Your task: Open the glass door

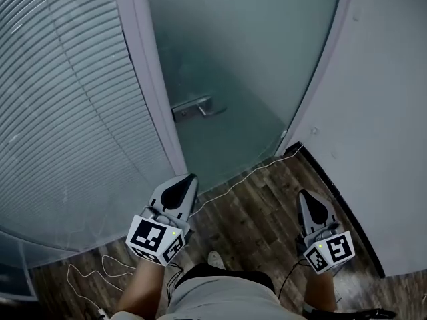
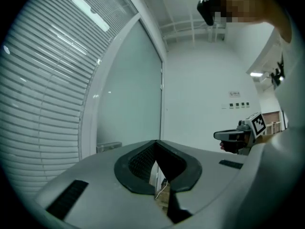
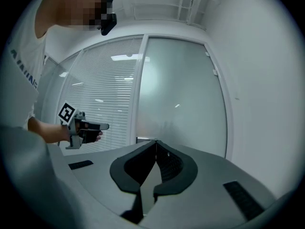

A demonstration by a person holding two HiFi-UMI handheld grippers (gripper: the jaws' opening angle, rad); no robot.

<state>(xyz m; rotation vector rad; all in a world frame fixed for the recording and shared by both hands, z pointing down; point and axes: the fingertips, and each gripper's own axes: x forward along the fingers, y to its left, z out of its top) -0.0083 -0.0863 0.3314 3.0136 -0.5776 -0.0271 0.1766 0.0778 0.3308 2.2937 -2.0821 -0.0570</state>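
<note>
One glass door, one handle, two claws.
Left claw and right claw, both short of the glass door, are pinched together, empty.

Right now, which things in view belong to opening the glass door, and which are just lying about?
Belongs to the job: frosted glass door; silver metal lever handle on it; left hand-held gripper and right hand-held gripper, both shut, empty.
Just lying about: thin white cable on the dark wooden floor; white slatted blinds; white wall.
</note>
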